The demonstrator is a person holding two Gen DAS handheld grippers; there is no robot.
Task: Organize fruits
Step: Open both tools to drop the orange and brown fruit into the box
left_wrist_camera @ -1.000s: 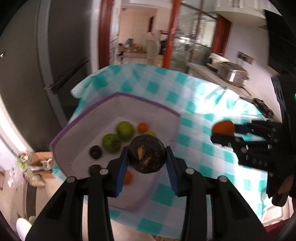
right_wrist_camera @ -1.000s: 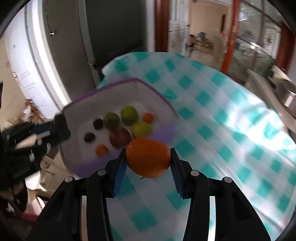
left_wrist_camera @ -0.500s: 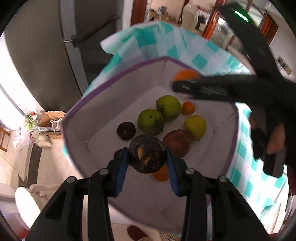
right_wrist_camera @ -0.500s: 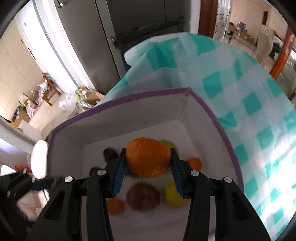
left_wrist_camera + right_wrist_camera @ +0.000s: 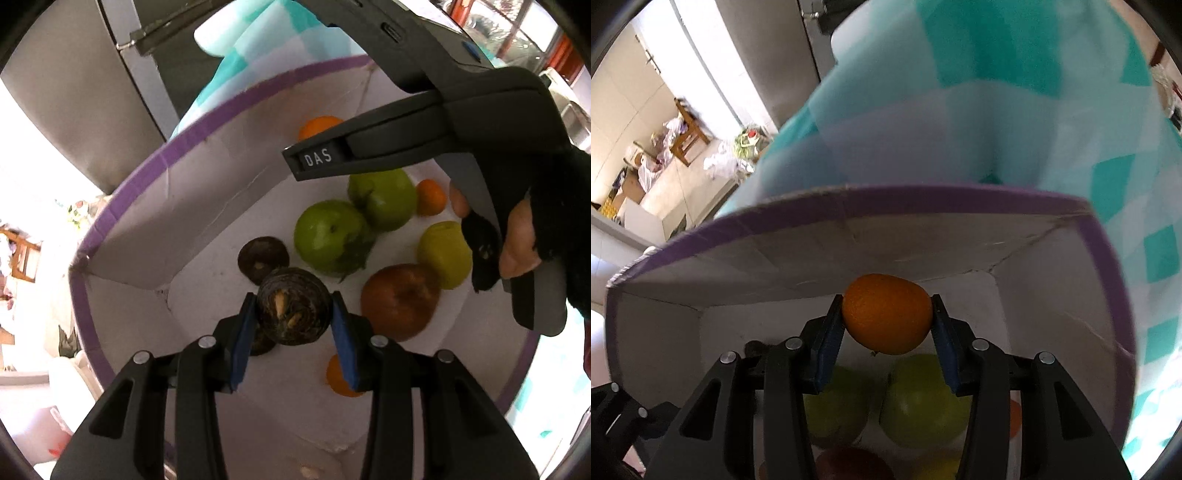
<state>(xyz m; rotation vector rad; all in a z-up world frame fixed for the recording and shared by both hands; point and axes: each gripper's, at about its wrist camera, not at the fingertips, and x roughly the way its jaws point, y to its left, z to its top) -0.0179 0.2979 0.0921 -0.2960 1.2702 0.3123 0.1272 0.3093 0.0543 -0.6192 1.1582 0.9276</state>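
Through the left wrist camera we see our left tool [image 5: 293, 325] closed narrowly on a dark, rough-skinned round fruit [image 5: 293, 312], its blue pads pressing both sides. It hangs over the white box [image 5: 155, 206] with the purple rim, which sits on the bench under a teal checked cloth [image 5: 258, 55]. On the box floor lie two green apples [image 5: 332, 234], a red apple [image 5: 399, 299], a yellow-green fruit [image 5: 443, 254], two small oranges [image 5: 430, 197], a dark brown fruit [image 5: 263, 258] and another partly hidden behind the tool. Our right tool [image 5: 325, 147] reaches in from the upper right, a hand [image 5: 517, 240] on its grip, an orange [image 5: 319, 125] showing behind its tip.

Through the right wrist camera we see the right tool [image 5: 886, 325] clamped on that orange [image 5: 886, 314], pads tight against both sides, held inside the box near its far wall [image 5: 812, 258]. Beneath it lie the green apples [image 5: 923, 402].
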